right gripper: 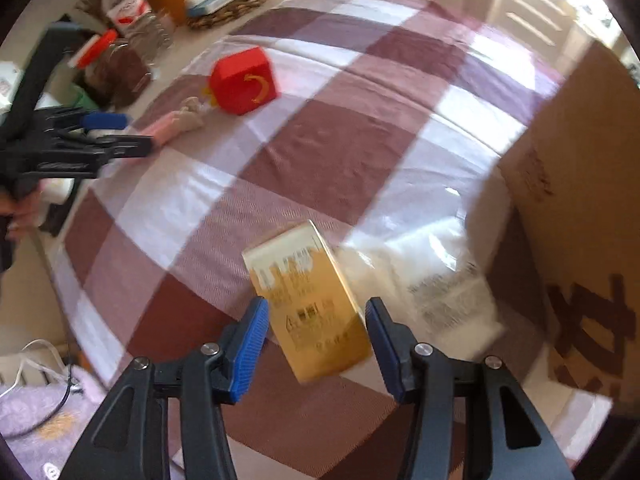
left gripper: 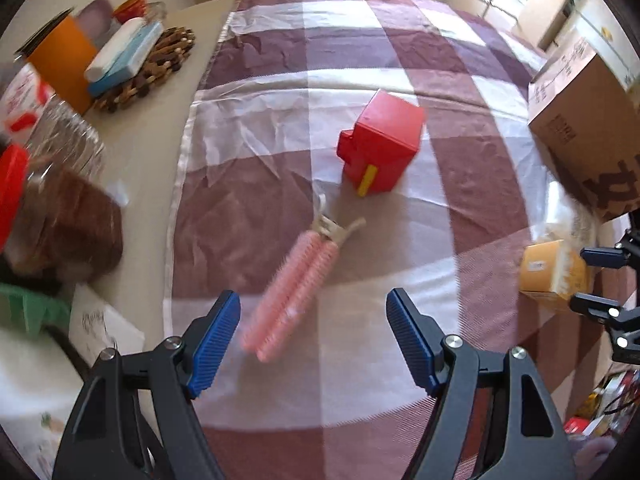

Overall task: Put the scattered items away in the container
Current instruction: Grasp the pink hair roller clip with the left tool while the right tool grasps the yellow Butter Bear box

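A pink double hair roller (left gripper: 294,292) with a beige clip lies on the checked cloth (left gripper: 280,120). My left gripper (left gripper: 313,294) stands open just above it, one finger on each side, not touching. Behind it sits a red box (left gripper: 380,142) with a yellow tab. A yellow carton (right gripper: 316,304) lies on the cloth between the blue pads of my right gripper (right gripper: 318,301). A narrow gap shows on each side and the carton is blurred against the sharp fingers. A large cardboard box (right gripper: 580,200) stands at the right.
A clear plastic packet (right gripper: 432,276) lies between the carton and the cardboard box. Off the cloth to the left stand a water bottle (right gripper: 134,16), an orange tub (left gripper: 64,60), a woven mat (left gripper: 160,64) with packs on it, and a jar with a red lid (left gripper: 60,184).
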`<action>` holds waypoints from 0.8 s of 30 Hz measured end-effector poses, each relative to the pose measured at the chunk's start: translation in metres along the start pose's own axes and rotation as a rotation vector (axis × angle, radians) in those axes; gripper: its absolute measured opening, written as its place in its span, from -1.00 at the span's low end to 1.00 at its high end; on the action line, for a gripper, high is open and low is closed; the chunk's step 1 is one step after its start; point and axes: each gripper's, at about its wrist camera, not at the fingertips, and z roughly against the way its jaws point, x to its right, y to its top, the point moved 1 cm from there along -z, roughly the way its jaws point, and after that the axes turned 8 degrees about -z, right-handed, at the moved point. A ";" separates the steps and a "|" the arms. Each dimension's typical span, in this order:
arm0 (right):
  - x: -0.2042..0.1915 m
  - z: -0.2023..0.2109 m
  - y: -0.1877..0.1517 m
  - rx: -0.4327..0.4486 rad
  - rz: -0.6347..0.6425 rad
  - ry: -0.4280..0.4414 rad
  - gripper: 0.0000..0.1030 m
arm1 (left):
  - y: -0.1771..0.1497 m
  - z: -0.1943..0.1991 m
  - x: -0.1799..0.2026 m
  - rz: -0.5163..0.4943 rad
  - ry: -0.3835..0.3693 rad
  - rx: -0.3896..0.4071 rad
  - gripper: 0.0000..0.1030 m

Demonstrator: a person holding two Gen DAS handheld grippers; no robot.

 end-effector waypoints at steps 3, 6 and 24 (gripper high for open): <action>-0.003 -0.005 0.006 -0.011 0.007 0.028 0.01 | 0.007 -0.016 -0.002 -0.025 -0.020 -0.018 0.49; -0.006 -0.009 0.008 -0.018 -0.005 0.030 0.02 | 0.010 -0.032 -0.003 -0.030 -0.038 -0.050 0.49; -0.010 -0.034 -0.001 -0.053 -0.120 0.021 -0.03 | 0.004 -0.029 -0.008 -0.035 -0.008 0.027 -0.31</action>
